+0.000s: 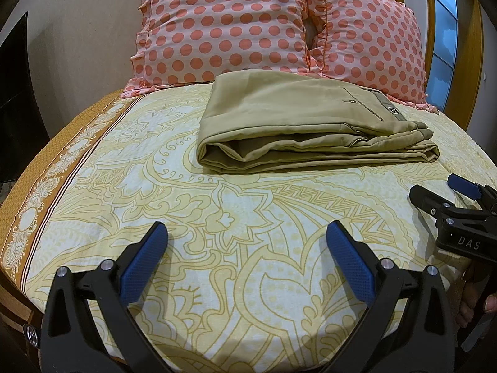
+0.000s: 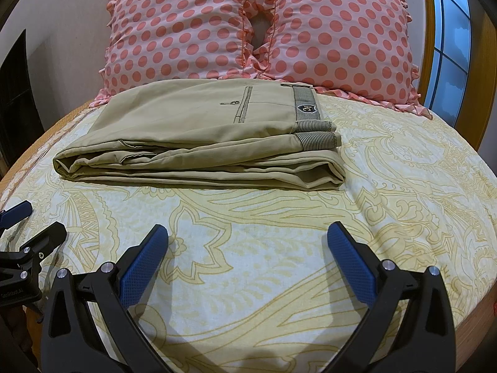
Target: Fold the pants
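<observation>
The khaki pants (image 1: 298, 124) lie folded in a flat stack on the patterned bedsheet (image 1: 217, 217), just in front of the pillows. They also show in the right wrist view (image 2: 198, 136), with the striped waistband and a back pocket facing up. My left gripper (image 1: 247, 233) is open and empty, hovering over the sheet short of the pants. My right gripper (image 2: 247, 233) is open and empty too, short of the stack. Each gripper shows at the edge of the other's view, the right one (image 1: 441, 192) and the left one (image 2: 34, 220).
Two pink pillows with coral dots (image 1: 223, 21) (image 2: 335, 31) lean against the wall behind the pants. A wooden frame and window (image 2: 450, 46) stand at the right. A dark object (image 1: 12, 93) is at the left. The bed edge (image 1: 18, 279) runs along the left.
</observation>
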